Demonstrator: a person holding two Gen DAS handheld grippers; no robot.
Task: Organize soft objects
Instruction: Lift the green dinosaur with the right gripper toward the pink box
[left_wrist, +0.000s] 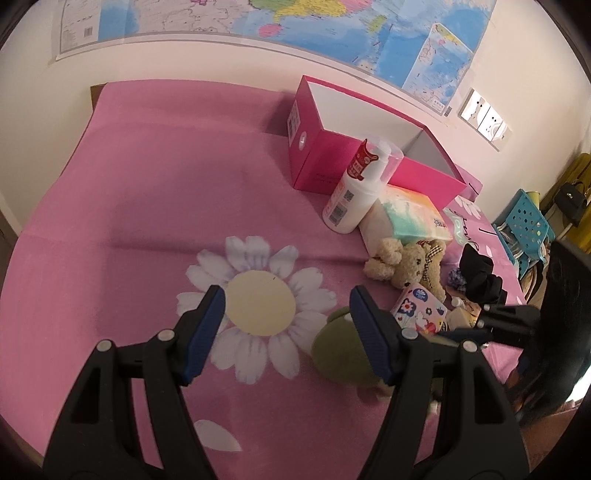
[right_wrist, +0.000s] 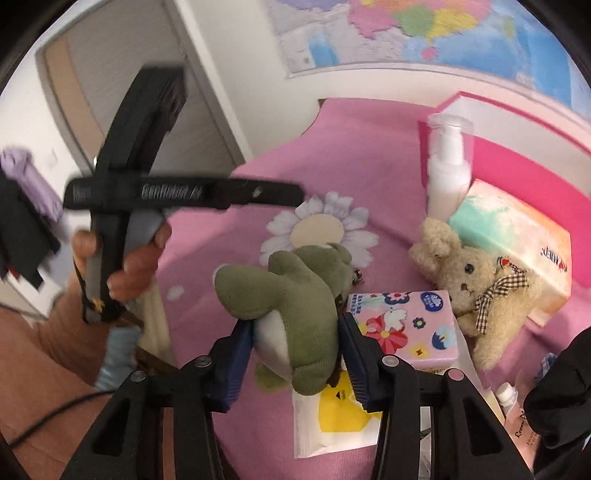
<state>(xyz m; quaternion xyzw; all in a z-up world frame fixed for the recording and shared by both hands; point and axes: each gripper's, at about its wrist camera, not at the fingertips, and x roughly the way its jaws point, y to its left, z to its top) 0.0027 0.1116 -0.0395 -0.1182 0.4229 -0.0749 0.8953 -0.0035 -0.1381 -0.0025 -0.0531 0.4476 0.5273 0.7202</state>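
We see a bed (left_wrist: 147, 177) covered in a pink sheet printed with a big white daisy (left_wrist: 258, 310), set against a wall that carries a map (left_wrist: 332, 33). At the far side of the bed stands an open pink box (left_wrist: 332, 158) with a white inside. Just in front of it a white pump bottle (left_wrist: 351, 195) stands tilted against a soft tissue pack (left_wrist: 410, 218) in green and orange.

Below the pack lies a beige teddy bear (right_wrist: 480, 291) with a checked bow, its body touching the pack. Beside the bear rests a small pink tissue packet (right_wrist: 413, 328) printed with flowers, and near the right edge sits a dark bundle of cloth (left_wrist: 480, 273).

The green plush toy (right_wrist: 295, 314), the soft thing we are sorting, lies on the sheet just below the daisy, next to the flowered packet and partly over a white and yellow sachet (right_wrist: 332, 417).

Our right gripper (right_wrist: 295, 354) has its blue fingers (right_wrist: 236, 354) on either side of the plush toy's body, and both pads press into it, so we grip it. Our left gripper (left_wrist: 288, 332) is over the daisy with its fingers spread apart and nothing between them; the plush toy shows just behind its right finger. In the right wrist view a hand (right_wrist: 122, 266) grasps the left gripper's handle.
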